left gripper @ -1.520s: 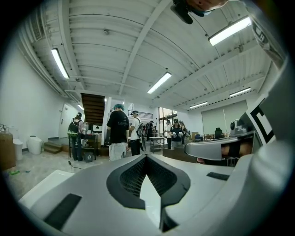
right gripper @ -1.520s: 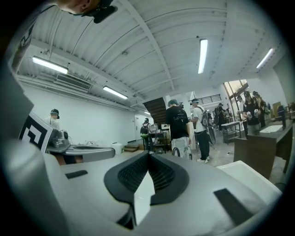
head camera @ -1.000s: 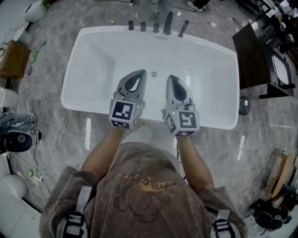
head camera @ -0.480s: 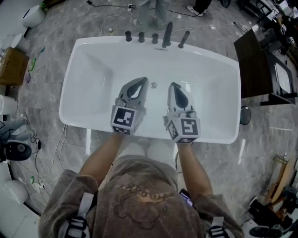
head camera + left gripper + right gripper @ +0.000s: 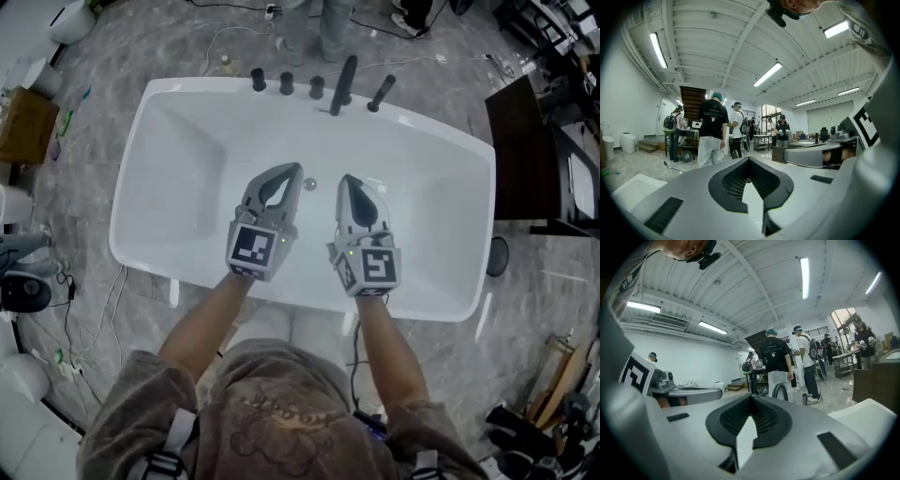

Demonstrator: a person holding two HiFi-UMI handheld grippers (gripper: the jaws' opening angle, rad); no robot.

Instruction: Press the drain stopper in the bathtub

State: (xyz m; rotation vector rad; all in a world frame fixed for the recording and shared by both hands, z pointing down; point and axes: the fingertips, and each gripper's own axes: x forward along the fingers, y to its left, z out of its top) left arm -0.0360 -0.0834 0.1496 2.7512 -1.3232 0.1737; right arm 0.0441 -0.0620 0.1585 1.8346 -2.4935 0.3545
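Grippers hang side by side over a white rectangular bathtub (image 5: pixel 178 178) in the head view, each a grey two-jaw tool with a square-marker cube at its rear, held by a person's bare forearms. The left gripper (image 5: pixel 294 172) points toward the far rim. Its fingers curve round a teardrop-shaped gap and meet at the tips, and its own view shows the left gripper (image 5: pixel 749 160) closed with nothing between the dark ribbed pads (image 5: pixel 733 180). The right gripper (image 5: pixel 345 180) lies parallel, just beside it. Its jaws are likewise drawn together at the tips, and the right gripper view shows the right gripper (image 5: pixel 751 397) empty.

The small round silver drain stopper (image 5: pixel 310 185) sits on the tub floor, in the gap between the two gripper tips and nearer the left one. Neither tip covers it, and the pictures do not show how high the tips are above it.

Along the far rim stand three black round knobs (image 5: pixel 287 84), a black spout (image 5: pixel 344 82) and a black handle (image 5: pixel 382 92). A dark table (image 5: pixel 520 141) stands beyond the tub's right end. Both gripper views look out across a bright hall, where a person in a black shirt (image 5: pixel 712 126) stands with their back turned among others.
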